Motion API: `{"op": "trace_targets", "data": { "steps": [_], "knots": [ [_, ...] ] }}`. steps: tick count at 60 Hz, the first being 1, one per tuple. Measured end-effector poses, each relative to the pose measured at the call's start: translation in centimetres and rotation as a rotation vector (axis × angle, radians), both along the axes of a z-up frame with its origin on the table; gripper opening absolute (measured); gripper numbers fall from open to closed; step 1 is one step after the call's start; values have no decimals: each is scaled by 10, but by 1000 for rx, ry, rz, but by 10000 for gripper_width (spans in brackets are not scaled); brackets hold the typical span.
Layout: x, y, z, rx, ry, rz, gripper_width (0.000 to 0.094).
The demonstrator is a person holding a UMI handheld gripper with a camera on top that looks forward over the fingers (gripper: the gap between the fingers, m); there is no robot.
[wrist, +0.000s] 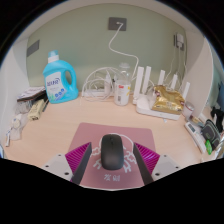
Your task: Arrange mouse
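One black mouse (113,154) sits between the gripper's (113,160) two fingers.
Both pink pads (80,157) flank it on one pink mousepad (100,135), whether pressing I cannot tell; beyond stand one blue detergent bottle (60,78) and one white router (160,90).

- Mouse (112,154): black, with a dull sheen on its back.
- Mat (95,136) under the mouse: dusty pink, plain; pale lettering at its near edge, too small to read.
- Gripper (112,160): black fingers; pads (80,156) magenta with a fine diagonal rib.
- Desk (60,125): light beige wood tone.
- Bottle (61,78), far left: blue body, white cap, label in blue, white and yellow.
- Jar (122,92), far middle: clear, white label with a red band.
- Router (160,97), far right: white, with a gold packet on top.
- Cable (113,52): white, running up the wall.
- Wall (80,35): pale grey-green, with a white socket (119,23).
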State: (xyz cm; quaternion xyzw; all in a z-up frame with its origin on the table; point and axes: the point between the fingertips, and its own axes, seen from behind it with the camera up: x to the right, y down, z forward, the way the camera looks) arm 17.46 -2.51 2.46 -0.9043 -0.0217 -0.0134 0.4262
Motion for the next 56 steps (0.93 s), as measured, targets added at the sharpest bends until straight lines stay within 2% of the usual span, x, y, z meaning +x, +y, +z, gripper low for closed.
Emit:
{"op": "trace_targets", "data": {
  "steps": [24,41,56],
  "knots": [
    [-27,-128,118,111,-68,-81,851],
    [-53,-211,145,130,-65,-105,849],
    [-61,-234,151,128,-70,-100,848]
  ]
}}
